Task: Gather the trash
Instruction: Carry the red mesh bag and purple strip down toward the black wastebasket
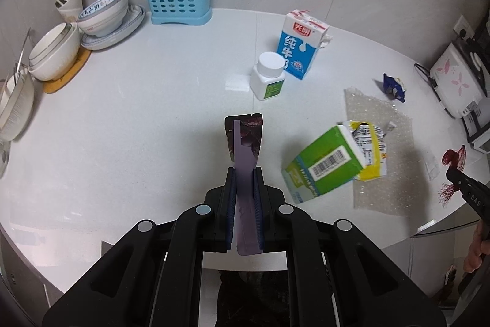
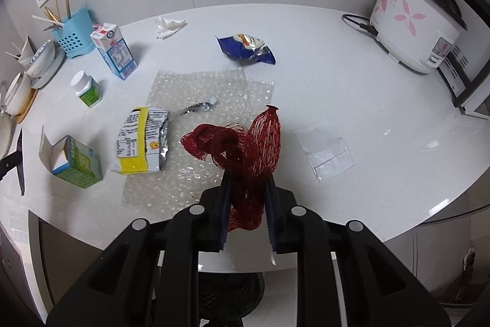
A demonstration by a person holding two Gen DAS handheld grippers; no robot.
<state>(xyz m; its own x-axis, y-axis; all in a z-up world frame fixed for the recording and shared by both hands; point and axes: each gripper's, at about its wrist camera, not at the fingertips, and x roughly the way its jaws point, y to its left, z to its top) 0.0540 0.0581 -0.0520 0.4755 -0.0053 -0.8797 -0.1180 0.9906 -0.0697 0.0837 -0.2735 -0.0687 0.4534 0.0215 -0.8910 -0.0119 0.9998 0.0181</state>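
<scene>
**Operator:** Status of both grippers, please.

**Technician:** Left gripper [image 1: 244,173] is pinching a flat purple wrapper [image 1: 245,143], jaws pressed nearly together on it, wrapper standing clear above the desk [image 1: 153,112]. Right gripper [image 2: 246,183] is clamping a bunched red mesh bag [image 2: 245,149], jaws a little apart around the wad, mesh hanging clear of the bubble wrap sheet [image 2: 199,88] below it.

**Operator:** How far along is collection?

**Technician:** Early stage, by my judgement. Two items are being carried; neither is deposited yet. A dark, bag-like opening is showing below the desk edge under each gripper, possibly the bin, though that cannot be confirmed.

**Operator:** What is remaining on the desk?

**Technician:** Several pieces are lying loose: a green carton [image 2: 76,164] on its side, a yellow and silver packet [image 2: 144,140] resting partly on the bubble wrap sheet, a blue snack bag [image 2: 245,49], a crumpled tissue [image 2: 168,26], a clear plastic piece [image 2: 326,153], an upright blue milk carton [image 1: 301,46] and a white bottle [image 1: 268,75] just beside it.

**Operator:** Non-trash items?

**Technician:** Bowls [image 1: 101,17], a blue utensil holder [image 1: 179,0] and a rice cooker [image 2: 416,23] are sitting along the desk's edges, well apart from both grippers.
</scene>
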